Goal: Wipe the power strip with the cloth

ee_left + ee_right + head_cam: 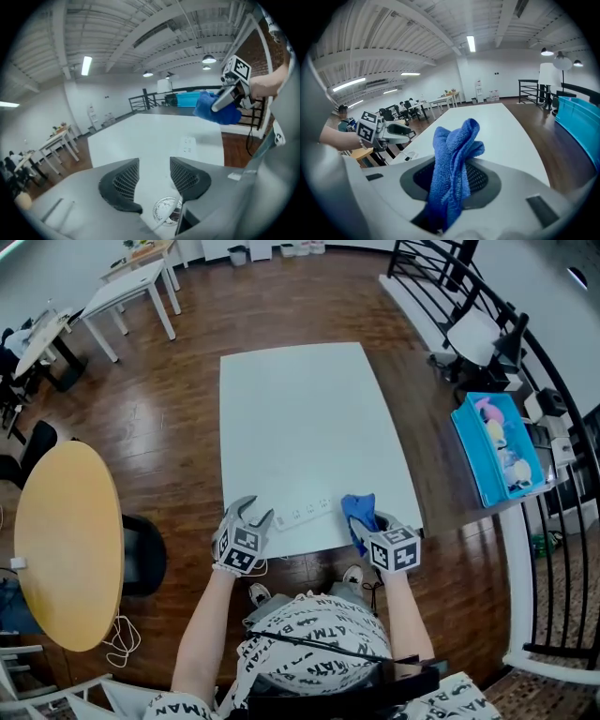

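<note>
Blue cloth [452, 159] is pinched in the right gripper [373, 526], the left gripper [253, 514] spread empty beside the power strip [302, 515] at the near edge of the table [300, 409]; I'd steady it, then wipe lengthwise

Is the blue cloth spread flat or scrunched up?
Scrunched up: the blue cloth sticks up bunched between the right gripper's closed jaws.

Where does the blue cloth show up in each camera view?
Head view: blue cloth, lower right of centre, by the near edge of the white table.
Left gripper view: upper right, in the right gripper.
Right gripper view: centre, between the jaws.
Shared landmark: the white table.
</note>
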Action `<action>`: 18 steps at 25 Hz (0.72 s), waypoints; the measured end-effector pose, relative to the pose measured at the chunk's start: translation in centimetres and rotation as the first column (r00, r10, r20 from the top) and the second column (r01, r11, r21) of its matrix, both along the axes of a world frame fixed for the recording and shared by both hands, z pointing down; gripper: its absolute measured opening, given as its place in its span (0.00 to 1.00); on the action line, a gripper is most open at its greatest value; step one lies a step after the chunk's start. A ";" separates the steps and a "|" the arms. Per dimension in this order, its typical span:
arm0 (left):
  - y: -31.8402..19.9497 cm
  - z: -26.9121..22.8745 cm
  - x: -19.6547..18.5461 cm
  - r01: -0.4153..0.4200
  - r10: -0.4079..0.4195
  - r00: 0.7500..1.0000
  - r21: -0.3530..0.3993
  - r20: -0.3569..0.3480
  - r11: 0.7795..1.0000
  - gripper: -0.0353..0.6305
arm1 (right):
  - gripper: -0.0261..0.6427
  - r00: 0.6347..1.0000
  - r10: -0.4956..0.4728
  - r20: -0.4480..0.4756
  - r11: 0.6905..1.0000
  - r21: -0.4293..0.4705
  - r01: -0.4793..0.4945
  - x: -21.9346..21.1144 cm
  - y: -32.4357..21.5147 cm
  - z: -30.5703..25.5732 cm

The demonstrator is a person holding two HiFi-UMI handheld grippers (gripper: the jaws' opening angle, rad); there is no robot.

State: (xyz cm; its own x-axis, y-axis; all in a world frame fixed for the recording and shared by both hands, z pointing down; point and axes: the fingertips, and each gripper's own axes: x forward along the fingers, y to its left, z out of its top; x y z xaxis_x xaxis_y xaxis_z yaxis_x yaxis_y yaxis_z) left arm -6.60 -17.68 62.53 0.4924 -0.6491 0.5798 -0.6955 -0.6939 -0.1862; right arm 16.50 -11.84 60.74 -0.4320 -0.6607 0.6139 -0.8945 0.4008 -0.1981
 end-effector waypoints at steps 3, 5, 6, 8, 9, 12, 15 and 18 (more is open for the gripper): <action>-0.1 -2.9 -2.6 0.222 -0.224 0.959 -0.030 -0.177 0.975 0.05 | 0.24 1.000 -0.006 0.012 1.000 -0.003 0.006 -0.9 -0.3 0.3; 0.5 -3.7 -3.7 0.322 -0.340 0.901 -0.110 -0.269 0.940 0.05 | 0.24 1.000 -0.007 0.009 1.000 -0.001 0.007 -1.5 -0.4 0.3; 0.9 -3.9 -3.8 0.347 -0.371 0.883 -0.133 -0.286 0.928 0.05 | 0.24 1.000 -0.008 0.008 1.000 0.000 0.008 -1.9 -0.4 0.2; 1.8 -4.0 -3.6 0.365 -0.391 0.875 -0.141 -0.286 0.920 0.05 | 0.24 1.000 -0.013 0.004 1.000 0.006 0.013 -2.5 -0.4 0.0; 2.2 -3.9 -3.4 0.367 -0.393 0.875 -0.141 -0.283 0.919 0.05 | 0.24 1.000 -0.016 0.001 1.000 0.009 0.016 -2.7 -0.4 -0.1; 2.8 -3.3 -2.6 0.372 -0.405 0.869 -0.164 -0.285 0.914 0.05 | 0.24 1.000 -0.022 -0.005 1.000 0.021 0.022 -2.8 -0.6 -0.6; 2.6 -3.2 -2.0 0.374 -0.412 0.863 -0.177 -0.292 0.910 0.05 | 0.24 1.000 -0.026 -0.005 0.999 0.033 0.026 -2.9 -1.1 -1.2; 3.0 -2.8 -1.1 0.363 -0.408 0.864 -0.195 -0.297 0.911 0.05 | 0.24 1.000 -0.028 -0.008 0.999 0.017 0.029 -2.9 -0.5 -0.9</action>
